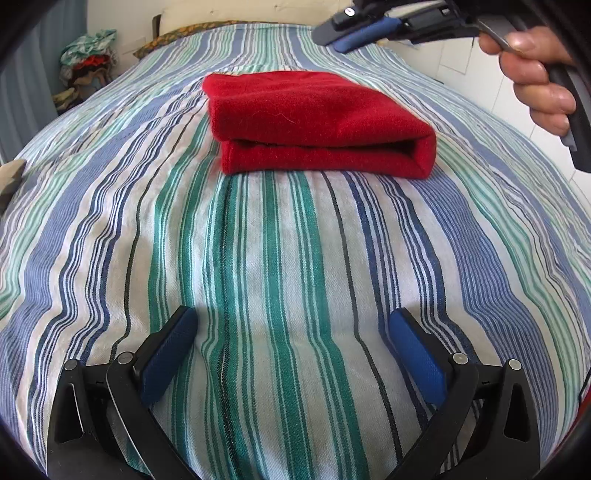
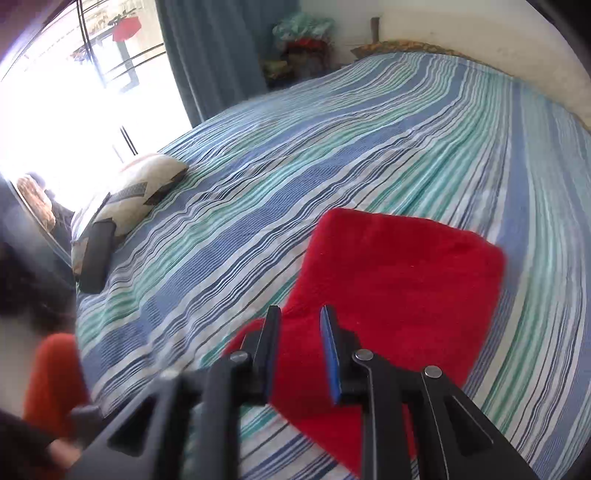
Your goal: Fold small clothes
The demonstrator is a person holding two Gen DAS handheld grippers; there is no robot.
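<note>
A red cloth (image 1: pixel 314 125) lies folded into a thick rectangle on the striped bedspread (image 1: pixel 280 266). My left gripper (image 1: pixel 291 321) is wide open and empty, low over the bedspread, well short of the cloth's near edge. My right gripper (image 1: pixel 347 35) hovers in the air above the cloth's far right side, held by a hand (image 1: pixel 535 77). In the right wrist view the right gripper (image 2: pixel 300 314) is open with a narrow gap, empty, above the red cloth (image 2: pixel 406 280).
A patterned pillow (image 2: pixel 136 195) with a dark object (image 2: pixel 96 254) lies at the bed's left side by the window. A pile of clothes (image 1: pixel 86 62) stands beyond the bed's far left corner. A wall borders the far edge.
</note>
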